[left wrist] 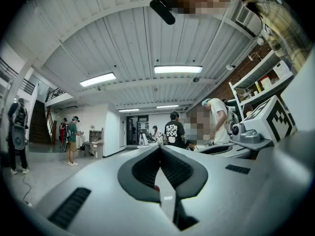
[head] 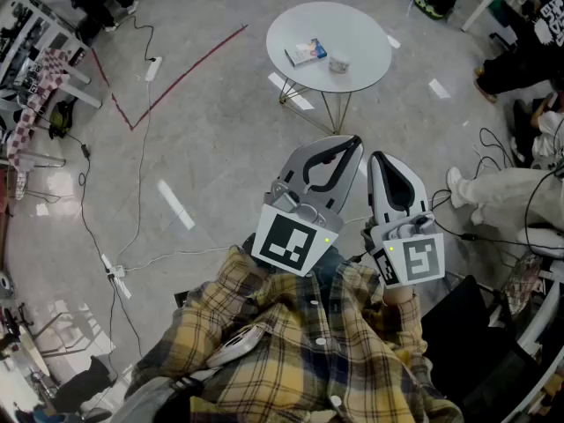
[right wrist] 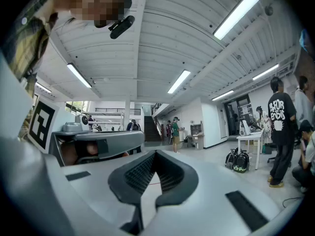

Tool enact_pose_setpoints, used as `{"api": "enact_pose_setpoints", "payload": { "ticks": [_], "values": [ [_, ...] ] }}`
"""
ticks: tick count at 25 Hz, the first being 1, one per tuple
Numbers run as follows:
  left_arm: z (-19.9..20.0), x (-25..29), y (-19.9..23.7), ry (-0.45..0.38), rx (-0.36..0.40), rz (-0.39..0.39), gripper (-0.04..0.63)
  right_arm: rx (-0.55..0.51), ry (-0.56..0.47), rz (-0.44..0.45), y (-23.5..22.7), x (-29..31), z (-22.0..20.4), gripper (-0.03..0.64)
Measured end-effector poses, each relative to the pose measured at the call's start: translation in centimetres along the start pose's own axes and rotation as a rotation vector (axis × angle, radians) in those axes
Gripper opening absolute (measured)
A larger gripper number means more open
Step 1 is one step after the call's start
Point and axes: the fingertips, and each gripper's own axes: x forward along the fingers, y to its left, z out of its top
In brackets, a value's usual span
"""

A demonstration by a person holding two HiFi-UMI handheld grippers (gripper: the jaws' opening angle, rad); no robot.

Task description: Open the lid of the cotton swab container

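The left gripper [head: 351, 144] and the right gripper [head: 379, 159] are being held side by side and level, close against a plaid shirt [head: 291, 351]. In the head view their tips are being pointed toward 12 o'clock. In the left gripper view the jaws are being held pressed together with nothing between them, and the right gripper view shows the same for its own jaws.

The cotton swab container [head: 339, 63], small and round, is being borne by a round white table [head: 366, 33], well apart from both grippers at their 12 o'clock. Its lid is too small to be judged. A blue-and-white box [head: 306, 53] is being borne just beside it, at its 9 o'clock.
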Motion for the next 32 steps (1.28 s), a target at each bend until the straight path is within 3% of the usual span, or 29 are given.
{"api": "enact_pose_setpoints", "payload": {
  "ticks": [9, 21, 32],
  "values": [
    [0.9, 0.3, -1.4, -0.006, 0.003, 0.022, 0.018, 0.017, -0.026, 0.013, -0.6, -1.6, 1.2, 0.015],
    [1.9, -0.4, 0.1, -0.015, -0.023, 0.144, 0.018, 0.02, -0.054, 0.04, -2.0, -3.5, 1.9, 0.015],
    [0.9, 3.5, 2.8, -0.022, -0.009, 0.149, 0.018, 0.039, -0.06, 0.077, -4.6, 1.0, 1.6, 0.015]
  ]
}}
